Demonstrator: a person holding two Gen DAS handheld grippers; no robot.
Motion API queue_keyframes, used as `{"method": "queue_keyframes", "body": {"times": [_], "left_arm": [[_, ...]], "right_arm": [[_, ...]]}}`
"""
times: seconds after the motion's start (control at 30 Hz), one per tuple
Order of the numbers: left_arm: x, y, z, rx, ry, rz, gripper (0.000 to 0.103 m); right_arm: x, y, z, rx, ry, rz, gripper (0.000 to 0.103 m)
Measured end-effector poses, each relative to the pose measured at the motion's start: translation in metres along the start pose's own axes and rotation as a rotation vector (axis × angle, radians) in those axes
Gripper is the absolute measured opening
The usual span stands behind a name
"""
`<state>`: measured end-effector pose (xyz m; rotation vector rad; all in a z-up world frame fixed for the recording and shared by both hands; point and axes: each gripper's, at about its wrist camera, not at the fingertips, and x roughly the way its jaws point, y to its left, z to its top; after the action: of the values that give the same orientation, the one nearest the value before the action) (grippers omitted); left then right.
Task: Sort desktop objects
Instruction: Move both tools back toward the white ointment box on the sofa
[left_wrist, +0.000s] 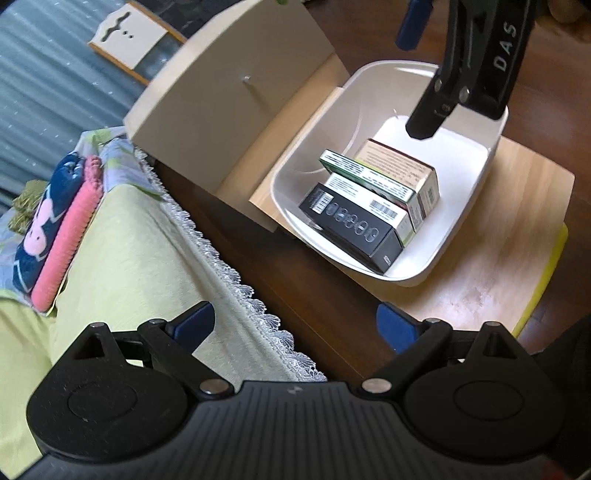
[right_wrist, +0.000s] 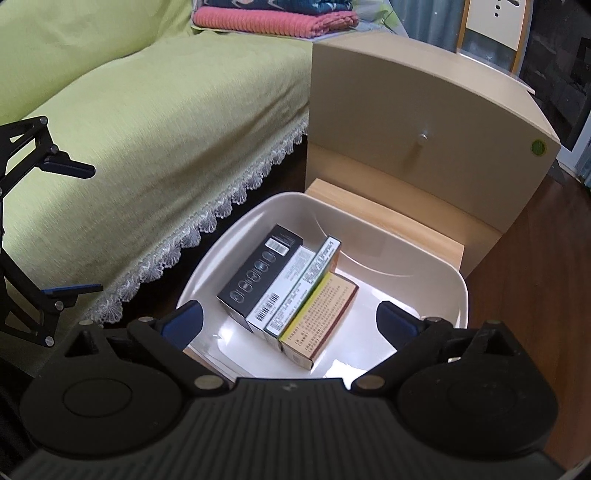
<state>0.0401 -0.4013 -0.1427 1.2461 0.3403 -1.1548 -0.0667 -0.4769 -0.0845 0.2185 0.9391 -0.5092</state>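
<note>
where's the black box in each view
Left wrist view: the black box lies right of centre, at the near-left end of the row of boxes in the white tub.
Right wrist view: the black box sits just below centre, at the left end of the same row in the white tub.
Shared landmark: the beige cabinet with the small knob behind the tub.

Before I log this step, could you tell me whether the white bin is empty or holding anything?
Holding items: the white bin contains four boxes side by side, from the black box to the tan box.
</note>
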Motion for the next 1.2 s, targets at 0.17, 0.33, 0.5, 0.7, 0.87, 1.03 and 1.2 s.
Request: {"method": "queue_keyframes", "body": {"times": [0.17, 0.33, 0.5, 0.7, 0.87, 1.03, 1.2], "left_arm": [[-0.018, 0.01, -0.003, -0.065, -0.028, 0.036, 0.096], [-0.041, 0.03, -0.008, -0.166, -0.053, 0.092, 0.096], [-0.069, 0.046, -0.028, -0.288, -0.048, 0.147, 0.096], [-0.105, 0.056, -0.076, -0.364, 0.013, 0.213, 0.096], [-0.133, 0.06, -0.126, -0.441, 0.093, 0.267, 0.096], [-0.157, 0.059, -0.172, -0.525, 0.168, 0.318, 0.096], [-0.173, 0.049, -0.216, -0.606, 0.243, 0.351, 0.096]], "right_arm": [[-0.013, 0.005, 0.009, 0.02, -0.039, 0.019, 0.099], [-0.026, 0.014, 0.023, 0.051, -0.095, 0.055, 0.099], [-0.041, 0.033, 0.041, 0.076, -0.175, 0.13, 0.099], [-0.053, 0.073, 0.063, 0.119, -0.244, 0.271, 0.099], [-0.054, 0.119, 0.074, 0.105, -0.256, 0.389, 0.099], [-0.051, 0.167, 0.078, 0.075, -0.238, 0.481, 0.099], [-0.041, 0.212, 0.078, 0.08, -0.213, 0.56, 0.099]]}}
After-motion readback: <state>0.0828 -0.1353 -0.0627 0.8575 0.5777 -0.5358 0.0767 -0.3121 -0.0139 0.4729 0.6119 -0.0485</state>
